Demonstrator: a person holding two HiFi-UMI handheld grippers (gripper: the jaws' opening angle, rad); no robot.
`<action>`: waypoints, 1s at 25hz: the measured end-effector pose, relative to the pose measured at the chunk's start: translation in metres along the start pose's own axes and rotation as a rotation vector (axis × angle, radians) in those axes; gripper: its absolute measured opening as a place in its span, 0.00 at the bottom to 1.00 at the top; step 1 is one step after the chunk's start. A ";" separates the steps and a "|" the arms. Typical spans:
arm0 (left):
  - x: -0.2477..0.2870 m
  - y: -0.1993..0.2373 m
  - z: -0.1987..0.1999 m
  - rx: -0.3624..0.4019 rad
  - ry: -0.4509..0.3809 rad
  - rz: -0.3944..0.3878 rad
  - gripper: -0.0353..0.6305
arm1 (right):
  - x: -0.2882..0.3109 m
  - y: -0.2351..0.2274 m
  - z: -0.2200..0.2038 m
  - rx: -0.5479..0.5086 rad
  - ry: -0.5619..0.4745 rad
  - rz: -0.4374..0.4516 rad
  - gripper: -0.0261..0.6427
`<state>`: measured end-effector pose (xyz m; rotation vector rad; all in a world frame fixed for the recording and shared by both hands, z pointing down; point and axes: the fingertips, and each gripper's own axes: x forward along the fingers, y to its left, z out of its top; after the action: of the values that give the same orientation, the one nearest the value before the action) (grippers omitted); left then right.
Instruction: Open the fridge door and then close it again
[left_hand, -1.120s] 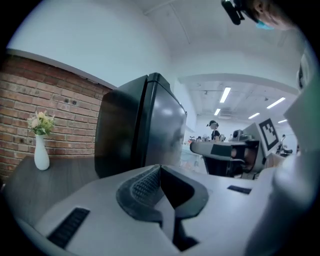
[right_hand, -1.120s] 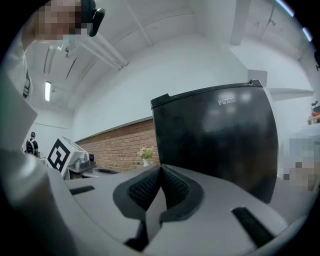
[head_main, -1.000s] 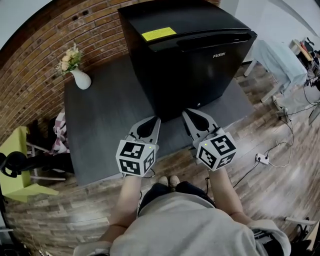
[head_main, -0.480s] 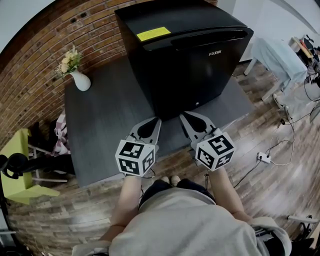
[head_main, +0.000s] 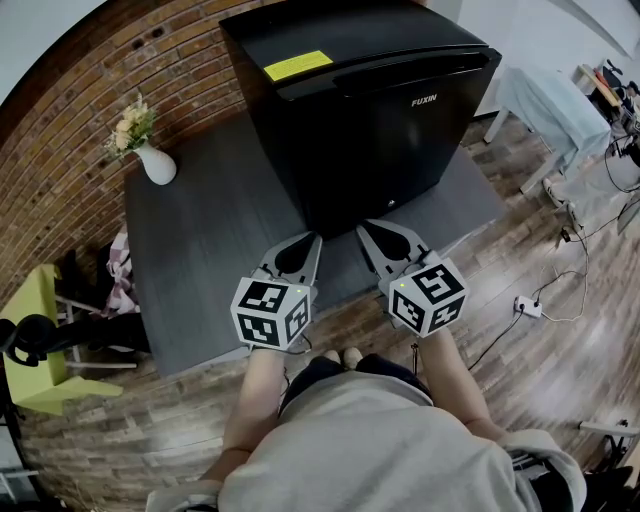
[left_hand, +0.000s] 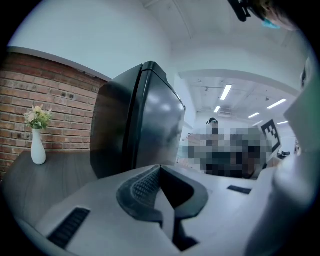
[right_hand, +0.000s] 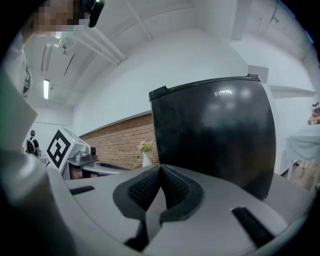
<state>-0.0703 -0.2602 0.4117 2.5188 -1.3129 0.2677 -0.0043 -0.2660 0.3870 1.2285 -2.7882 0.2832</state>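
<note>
A small black fridge (head_main: 370, 110) stands on a dark grey platform (head_main: 200, 250), its door shut, with a yellow label on top and a recessed handle slot along the door's upper edge. My left gripper (head_main: 316, 238) is shut and empty, its tip just short of the fridge's lower front corner. My right gripper (head_main: 362, 228) is shut and empty too, pointing at the bottom of the door. The fridge (left_hand: 140, 120) fills the middle of the left gripper view beyond the left gripper (left_hand: 160, 166). In the right gripper view the door (right_hand: 215, 130) rises behind the right gripper (right_hand: 161, 167).
A white vase with flowers (head_main: 150, 150) stands at the platform's back left by the brick wall (head_main: 60, 150). A table with a pale cloth (head_main: 560, 110) is at the right. A power strip and cables (head_main: 525, 305) lie on the wooden floor. A yellow-green stool (head_main: 40, 330) sits left.
</note>
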 end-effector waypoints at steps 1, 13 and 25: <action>0.000 0.000 -0.001 -0.003 0.001 -0.002 0.06 | 0.000 0.000 -0.001 -0.002 0.003 0.001 0.04; 0.001 -0.005 -0.003 0.007 0.011 -0.008 0.06 | 0.002 0.006 -0.003 -0.008 0.013 0.025 0.04; -0.005 -0.004 -0.001 0.004 0.004 -0.006 0.06 | -0.003 0.006 -0.006 0.010 0.028 0.024 0.04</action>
<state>-0.0699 -0.2534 0.4105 2.5238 -1.3046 0.2739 -0.0068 -0.2587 0.3919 1.1847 -2.7829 0.3136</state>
